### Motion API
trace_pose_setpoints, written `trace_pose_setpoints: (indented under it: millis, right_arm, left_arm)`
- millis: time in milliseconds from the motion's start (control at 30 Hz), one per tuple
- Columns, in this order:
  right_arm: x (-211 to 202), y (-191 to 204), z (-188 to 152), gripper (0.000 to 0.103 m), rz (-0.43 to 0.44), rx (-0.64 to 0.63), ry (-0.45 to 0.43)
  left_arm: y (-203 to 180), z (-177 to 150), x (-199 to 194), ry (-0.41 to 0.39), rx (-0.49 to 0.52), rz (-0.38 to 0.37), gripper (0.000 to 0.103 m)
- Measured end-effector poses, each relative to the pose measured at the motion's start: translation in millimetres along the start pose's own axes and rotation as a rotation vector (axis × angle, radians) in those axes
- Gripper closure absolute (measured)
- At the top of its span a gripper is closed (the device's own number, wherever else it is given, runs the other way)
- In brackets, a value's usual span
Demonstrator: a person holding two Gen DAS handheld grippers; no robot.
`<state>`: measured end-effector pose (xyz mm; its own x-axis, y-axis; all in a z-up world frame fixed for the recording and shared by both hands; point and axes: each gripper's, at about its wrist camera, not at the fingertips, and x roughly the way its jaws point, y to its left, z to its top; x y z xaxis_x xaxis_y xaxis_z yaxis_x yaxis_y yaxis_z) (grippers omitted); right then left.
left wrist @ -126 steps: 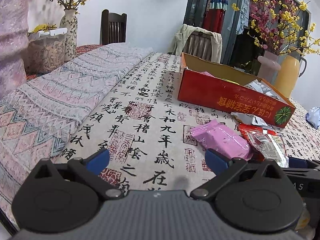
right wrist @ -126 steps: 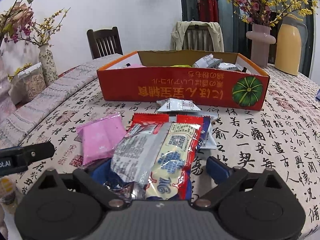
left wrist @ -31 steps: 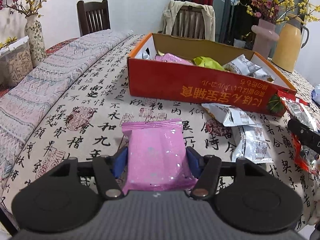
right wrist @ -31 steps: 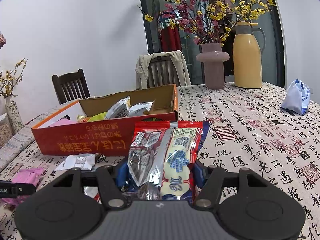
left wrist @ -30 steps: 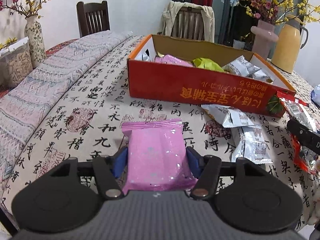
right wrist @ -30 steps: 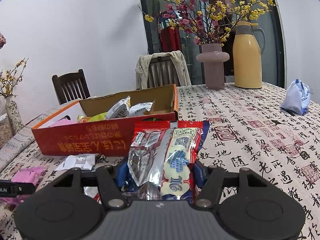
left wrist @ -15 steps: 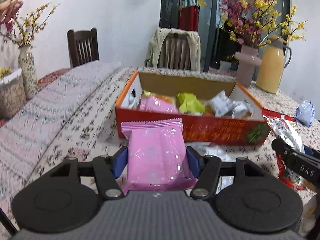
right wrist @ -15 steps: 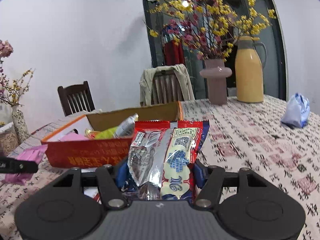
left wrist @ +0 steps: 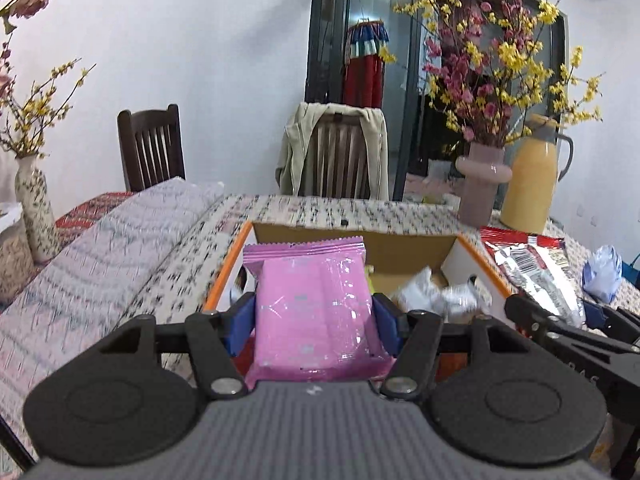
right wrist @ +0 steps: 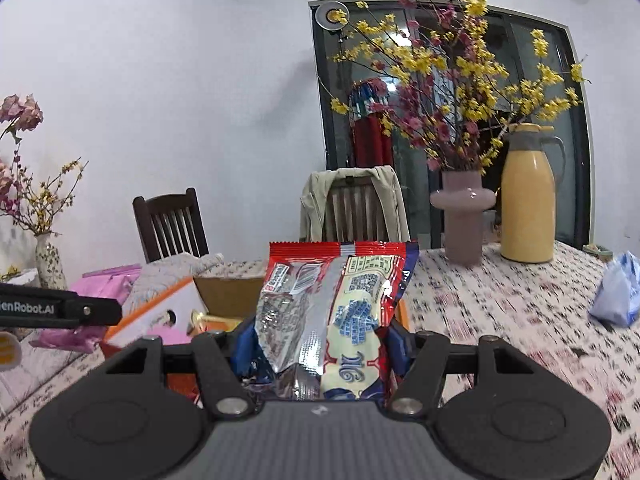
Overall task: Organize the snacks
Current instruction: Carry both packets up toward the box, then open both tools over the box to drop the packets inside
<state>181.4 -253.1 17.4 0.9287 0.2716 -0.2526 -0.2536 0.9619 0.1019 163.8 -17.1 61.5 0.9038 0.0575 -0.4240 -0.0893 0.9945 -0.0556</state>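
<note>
My left gripper (left wrist: 314, 320) is shut on a pink snack packet (left wrist: 316, 308), held up over the near left end of the orange cardboard box (left wrist: 480, 268). Inside the box lie white and silver wrappers (left wrist: 436, 292). My right gripper (right wrist: 322, 340) is shut on a red and silver snack bag (right wrist: 336, 304) just in front of the box (right wrist: 160, 308). In the left wrist view the right gripper and its red bag (left wrist: 532, 268) show at the right. In the right wrist view the left gripper's finger (right wrist: 60, 306) and pink packet (right wrist: 104, 284) show at the left.
The table wears a cloth printed with characters (right wrist: 500, 312). A pink vase of flowers (right wrist: 462, 216), a yellow thermos (right wrist: 528, 200) and a blue bag (right wrist: 618, 296) stand at the far right. Two chairs (left wrist: 152, 148) are behind; a patterned cloth (left wrist: 100, 248) covers the left.
Both grippers have risen with their packets and come closer to the box. The box interior now lies right behind the pink packet; the loose packets on the table have dropped out of view.
</note>
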Motion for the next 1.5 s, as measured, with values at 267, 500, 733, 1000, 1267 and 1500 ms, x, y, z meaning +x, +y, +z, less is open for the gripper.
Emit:
trace_pose_setpoints:
  millis: [267, 500, 733, 1000, 1267, 1500]
  right_arm:
    - [44, 6, 32, 0.041, 0.010, 0.001, 0.008]
    - [88, 3, 43, 0.041, 0.007, 0.020, 0.036]
    - [118, -13, 26, 0.041, 0.034, 0.086, 0.039]
    - [127, -10, 15, 0.041, 0.037, 0.069, 0.090]
    - [127, -12, 11, 0.031, 0.010, 0.081, 0.108]
    - [121, -17, 11, 0.000, -0.019, 0.112, 0.076]
  left_arm:
    - [-1, 30, 31, -0.013, -0.019, 0.016, 0.040]
    - [1, 40, 73, -0.008, -0.040, 0.047, 0.040]
    - [13, 24, 117, -0.014, -0.081, 0.084, 0.040]
    - [16, 12, 127, 0.014, -0.074, 0.110, 0.040]
    - [16, 9, 127, 0.005, -0.080, 0.104, 0.036]
    - [19, 10, 112, -0.082, -0.115, 0.131, 0.000]
